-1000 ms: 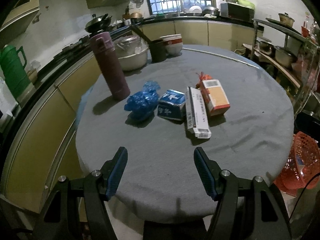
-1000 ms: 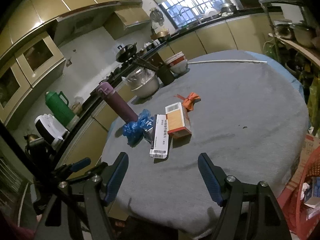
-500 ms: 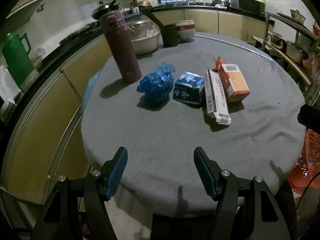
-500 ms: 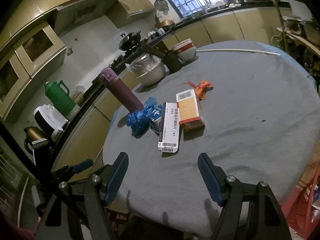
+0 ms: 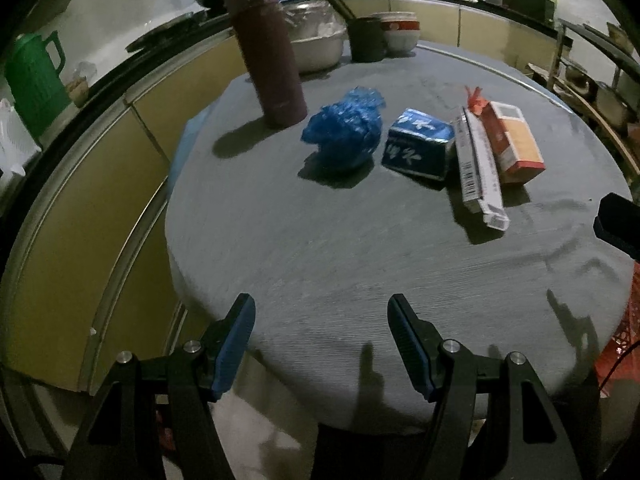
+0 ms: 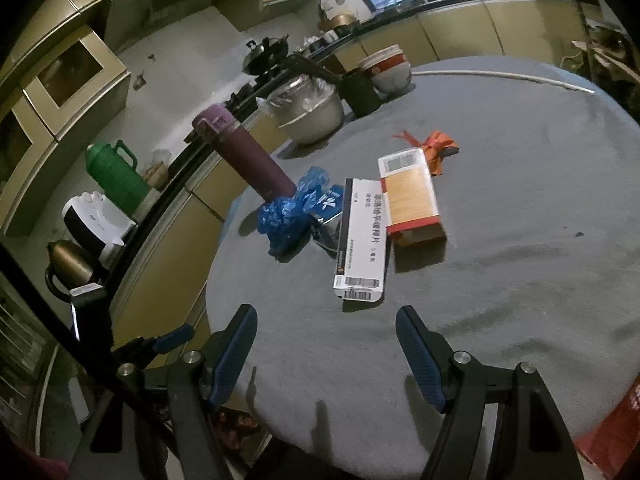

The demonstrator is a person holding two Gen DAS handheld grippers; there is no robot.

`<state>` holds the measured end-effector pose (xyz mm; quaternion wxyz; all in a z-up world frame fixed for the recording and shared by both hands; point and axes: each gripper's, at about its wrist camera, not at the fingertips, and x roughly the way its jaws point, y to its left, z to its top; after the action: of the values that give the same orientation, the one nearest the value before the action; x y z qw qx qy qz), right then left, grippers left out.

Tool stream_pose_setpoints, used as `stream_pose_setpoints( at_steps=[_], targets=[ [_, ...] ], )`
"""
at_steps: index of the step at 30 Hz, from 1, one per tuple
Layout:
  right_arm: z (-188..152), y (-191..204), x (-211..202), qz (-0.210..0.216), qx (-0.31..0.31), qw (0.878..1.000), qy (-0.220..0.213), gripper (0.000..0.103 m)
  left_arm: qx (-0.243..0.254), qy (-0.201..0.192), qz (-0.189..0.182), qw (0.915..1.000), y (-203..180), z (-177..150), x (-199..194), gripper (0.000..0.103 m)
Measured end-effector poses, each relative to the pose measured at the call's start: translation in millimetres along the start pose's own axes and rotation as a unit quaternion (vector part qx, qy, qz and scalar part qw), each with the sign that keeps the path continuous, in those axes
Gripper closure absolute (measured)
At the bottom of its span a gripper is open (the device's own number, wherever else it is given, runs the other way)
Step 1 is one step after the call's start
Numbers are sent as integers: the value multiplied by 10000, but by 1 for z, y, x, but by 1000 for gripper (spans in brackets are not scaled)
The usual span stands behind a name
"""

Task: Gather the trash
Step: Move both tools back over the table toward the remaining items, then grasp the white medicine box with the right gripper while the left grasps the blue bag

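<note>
Both grippers hang over the near edge of the round desk [image 5: 360, 264] with its grey cloth, each with its blue-padded fingers [image 5: 234, 340] spread apart and nothing between them. From the left gripper [image 5: 322, 344], the trash lies in a loose row toward twelve to two o'clock: a crumpled blue plastic bag [image 5: 344, 128], a small blue carton with white lettering [image 5: 418, 144] just beside it, then a long white box with a barcode [image 5: 478, 168] lying against an orange-and-white carton [image 5: 514, 140], and a scrap of orange wrapper [image 5: 474, 98] at that carton's far end. A tall maroon flask [image 5: 268, 48] stands upright at eleven o'clock, just behind the bag. From the right gripper [image 6: 326, 354], the long white box sits nearest, at twelve o'clock. A steel bowl covered in plastic film [image 6: 310, 110] rests at the desk's far rim.
</note>
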<state>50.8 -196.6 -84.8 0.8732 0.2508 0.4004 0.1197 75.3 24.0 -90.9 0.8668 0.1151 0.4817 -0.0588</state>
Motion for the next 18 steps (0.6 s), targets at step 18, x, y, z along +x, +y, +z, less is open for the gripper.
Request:
stream_pose_setpoints(
  at_steps=[18],
  targets=[
    [14, 18, 50, 23, -115, 9995, 298, 28, -328, 230, 152, 9991, 33, -4, 23, 34]
  ],
)
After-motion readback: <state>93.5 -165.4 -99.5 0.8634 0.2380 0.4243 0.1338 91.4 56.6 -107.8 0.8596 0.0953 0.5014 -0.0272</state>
